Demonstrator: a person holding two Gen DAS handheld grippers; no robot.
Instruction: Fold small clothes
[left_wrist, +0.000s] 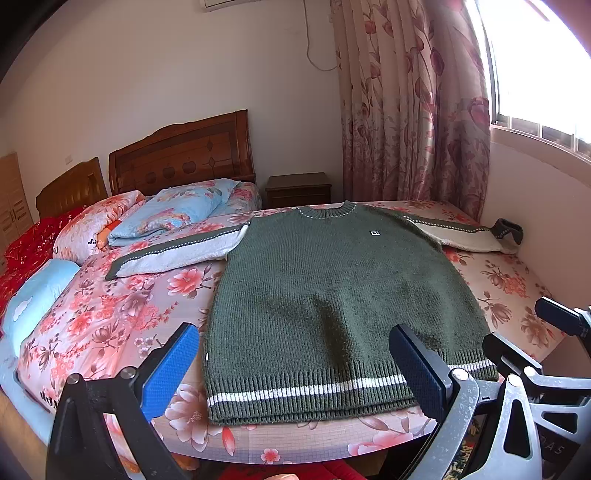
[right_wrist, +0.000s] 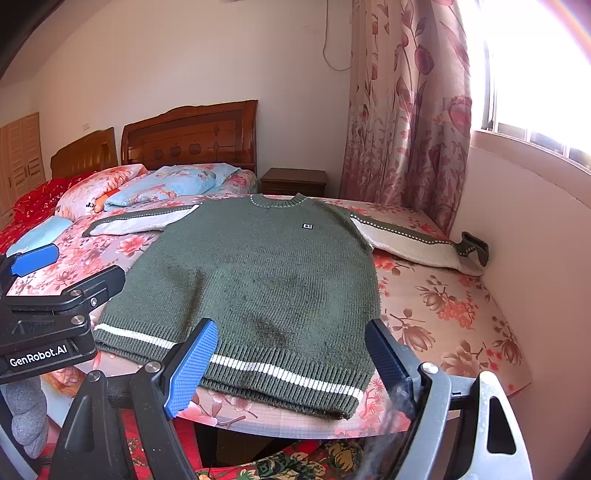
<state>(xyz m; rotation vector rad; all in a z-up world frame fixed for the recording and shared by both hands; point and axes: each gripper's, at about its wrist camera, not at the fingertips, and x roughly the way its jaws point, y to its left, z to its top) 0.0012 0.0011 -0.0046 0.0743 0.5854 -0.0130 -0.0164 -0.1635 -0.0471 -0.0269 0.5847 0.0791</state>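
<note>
A green sweater (left_wrist: 332, 295) is laid flat, front up, on a bed (left_wrist: 110, 314) covered with a floral sheet. Both sleeves are spread outward — the sleeve (left_wrist: 173, 251) on the left side of the view lies straight across the sheet, the other sleeve (left_wrist: 465, 232) reaches to the wall, its cuff (left_wrist: 509, 230) turned up against it. Hem with a white stripe (left_wrist: 314, 389) is seen nearest the cameras, at the bed's near edge; the collar is pointed toward the far side. A small square label (left_wrist: 374, 232) is seen on the chest.

Left hand-held gripper (left_wrist: 295, 365) is held released, jaws wide apart, above the hem; nothing is gripped, and one blue pad (left_wrist: 170, 373) is seen beside the sweater's left edge. Right hand-held gripper (right_wrist: 291, 362) is likewise released, jaws spread at full width over the hem's right part — no cloth is pinched. In the right wrist view the left tool is seen just beside it at the picture's left edge.

Further back, folded quilts and pillows (left_wrist: 166, 214) are piled near a wooden headboard (left_wrist: 181, 155). A nightstand (left_wrist: 297, 188) is seen beside a floral curtain (left_wrist: 406, 110), and a bright window (left_wrist: 546, 62) on the right.
</note>
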